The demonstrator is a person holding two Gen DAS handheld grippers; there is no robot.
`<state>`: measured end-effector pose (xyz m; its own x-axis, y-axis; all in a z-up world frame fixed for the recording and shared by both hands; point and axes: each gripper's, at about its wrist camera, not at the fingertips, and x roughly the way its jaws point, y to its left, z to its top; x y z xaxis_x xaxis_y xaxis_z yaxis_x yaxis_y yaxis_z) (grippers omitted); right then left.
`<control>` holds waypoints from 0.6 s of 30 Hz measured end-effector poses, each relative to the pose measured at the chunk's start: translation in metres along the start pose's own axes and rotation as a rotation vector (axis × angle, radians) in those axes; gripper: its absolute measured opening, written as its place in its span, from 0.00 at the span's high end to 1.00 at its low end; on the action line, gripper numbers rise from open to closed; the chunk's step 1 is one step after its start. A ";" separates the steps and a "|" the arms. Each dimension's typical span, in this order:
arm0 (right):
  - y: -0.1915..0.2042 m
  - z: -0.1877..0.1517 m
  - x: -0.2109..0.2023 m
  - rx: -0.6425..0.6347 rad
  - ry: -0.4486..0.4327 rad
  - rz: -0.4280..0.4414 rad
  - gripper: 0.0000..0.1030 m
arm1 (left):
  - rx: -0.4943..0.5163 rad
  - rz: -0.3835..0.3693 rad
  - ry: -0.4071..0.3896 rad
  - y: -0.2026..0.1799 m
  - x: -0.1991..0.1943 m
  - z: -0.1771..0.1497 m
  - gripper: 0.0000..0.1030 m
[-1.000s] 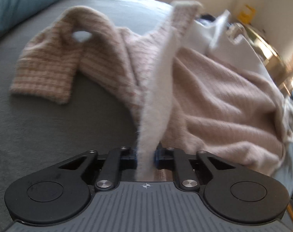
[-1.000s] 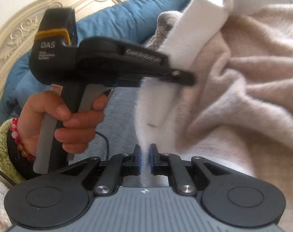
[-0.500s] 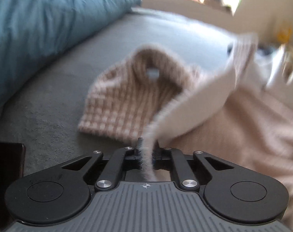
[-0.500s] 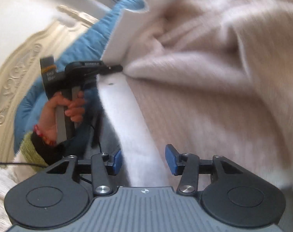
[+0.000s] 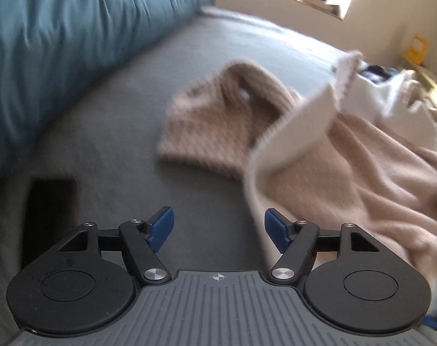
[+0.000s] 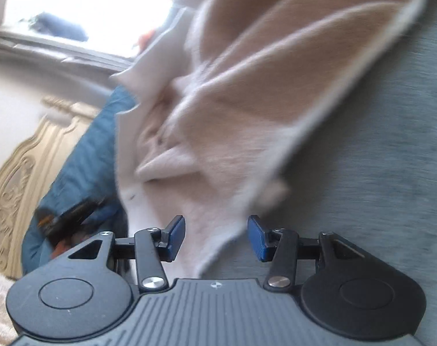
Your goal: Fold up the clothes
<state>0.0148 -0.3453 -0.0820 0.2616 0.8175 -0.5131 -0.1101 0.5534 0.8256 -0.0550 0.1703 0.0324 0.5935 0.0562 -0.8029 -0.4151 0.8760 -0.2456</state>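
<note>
A beige knit sweater (image 5: pixel 362 178) with a white trim band (image 5: pixel 299 132) lies crumpled on the grey bed (image 5: pixel 126 155), its ribbed sleeve (image 5: pixel 215 127) spread to the left. My left gripper (image 5: pixel 218 229) hovers over bare sheet with its jaws opening. Nothing is between them, and the trim edge passes just beside the right pad (image 5: pixel 276 230). In the right wrist view the sweater (image 6: pixel 276 86) hangs in blurred folds. My right gripper (image 6: pixel 216 236) is open, and a white trim corner (image 6: pixel 215 230) lies loose between its pads without being pressed.
A blue pillow (image 5: pixel 60 57) fills the left side of the bed. A dark boxy object (image 5: pixel 51 216) sits near my left gripper. White clothes (image 5: pixel 391 101) are piled at the back right. A carved headboard (image 6: pixel 13 196) and a person's hand (image 6: pixel 62 248) on a black handle show blurred.
Both grippers were shut on the white trim a second ago and have let it go. The right opened first, then the left. The trim has slipped out to the right of the left jaws.
</note>
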 end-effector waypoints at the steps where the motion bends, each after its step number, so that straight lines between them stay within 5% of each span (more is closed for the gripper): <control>1: -0.004 -0.001 0.002 0.023 -0.003 -0.001 0.50 | -0.010 -0.046 0.056 -0.001 0.003 -0.005 0.32; 4: -0.018 -0.003 0.005 0.091 -0.017 0.036 0.50 | 0.020 -0.120 0.239 -0.015 0.019 -0.026 0.31; 10: -0.006 -0.001 0.027 0.087 0.025 0.044 0.50 | 0.192 -0.223 0.462 -0.057 0.041 -0.074 0.31; 18: 0.010 -0.021 0.051 0.034 0.139 0.064 0.51 | 0.326 -0.232 0.441 -0.097 0.043 -0.101 0.29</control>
<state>0.0071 -0.2944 -0.1051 0.1199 0.8666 -0.4844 -0.0896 0.4954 0.8641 -0.0589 0.0395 -0.0331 0.2720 -0.2979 -0.9150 -0.0340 0.9473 -0.3185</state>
